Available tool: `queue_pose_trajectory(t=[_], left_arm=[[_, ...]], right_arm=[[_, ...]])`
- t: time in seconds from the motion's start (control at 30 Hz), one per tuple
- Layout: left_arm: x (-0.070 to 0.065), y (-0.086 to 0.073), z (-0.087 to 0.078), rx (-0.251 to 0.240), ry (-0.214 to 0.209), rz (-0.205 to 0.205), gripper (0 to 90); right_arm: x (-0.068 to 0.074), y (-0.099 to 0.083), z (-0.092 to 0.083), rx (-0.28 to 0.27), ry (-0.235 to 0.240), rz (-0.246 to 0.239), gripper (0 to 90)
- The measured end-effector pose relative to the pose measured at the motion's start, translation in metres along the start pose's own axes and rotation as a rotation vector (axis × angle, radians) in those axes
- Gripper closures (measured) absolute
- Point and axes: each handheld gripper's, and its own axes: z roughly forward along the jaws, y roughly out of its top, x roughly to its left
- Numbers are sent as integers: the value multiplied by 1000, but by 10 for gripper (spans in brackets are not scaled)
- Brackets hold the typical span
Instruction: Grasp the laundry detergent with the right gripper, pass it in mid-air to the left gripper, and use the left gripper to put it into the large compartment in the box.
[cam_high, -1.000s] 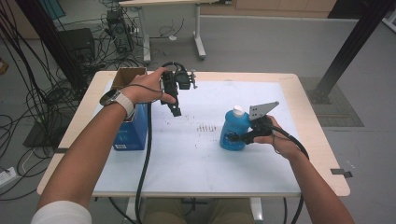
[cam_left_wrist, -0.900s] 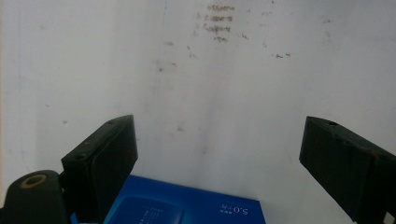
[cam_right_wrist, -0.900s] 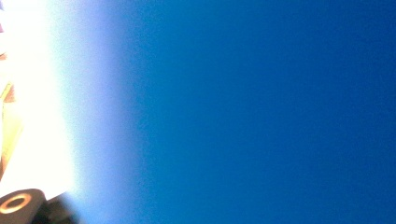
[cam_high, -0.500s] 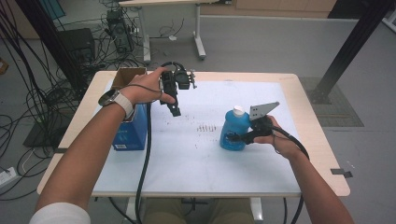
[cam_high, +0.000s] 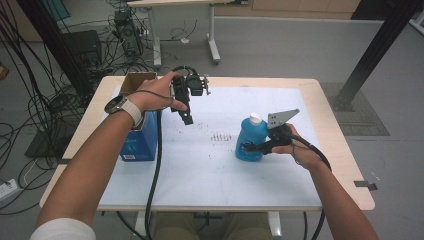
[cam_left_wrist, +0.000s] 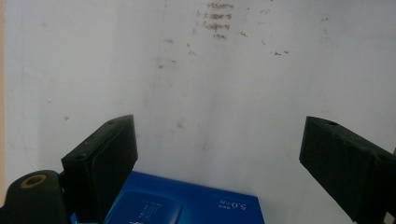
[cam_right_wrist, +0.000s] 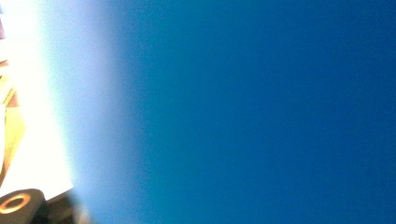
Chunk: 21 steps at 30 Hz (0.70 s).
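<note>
The bottle (cam_high: 251, 140) is standing upright on the white mat (cam_high: 210, 165) of the counter (cam_high: 330, 125), toward 3 o'clock from the mat's middle. Its long axis is running straight up, with the white cap (cam_high: 255, 118) pointing at the ceiling. The right hand-held gripper (cam_high: 250, 148) is coming in level from the 3 o'clock side and clamping the bottle low on its blue body. In the right gripper view the bottle (cam_right_wrist: 257, 112) is sitting so close that it is blurring into plain blue, so the jaws' exact seat on it is probably at mid-body, though I cannot be sure.

The left hand-held gripper (cam_high: 186, 117) is hanging above the mat at about 11 o'clock, jaws pointing down, spread wide and holding nothing. In its own view the blue box (cam_left_wrist: 187, 205) is lying just below the jaws; from above, that box (cam_high: 140, 142) is standing at the mat's 9 o'clock edge.
</note>
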Motion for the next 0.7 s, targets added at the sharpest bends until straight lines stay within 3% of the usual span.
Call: queue_pose_trajectory(t=[0.7], left_arm=[[-4,-2,-5,-5,9,-5,119]], right_arm=[[1,-1,0,-4,-9,0,430]])
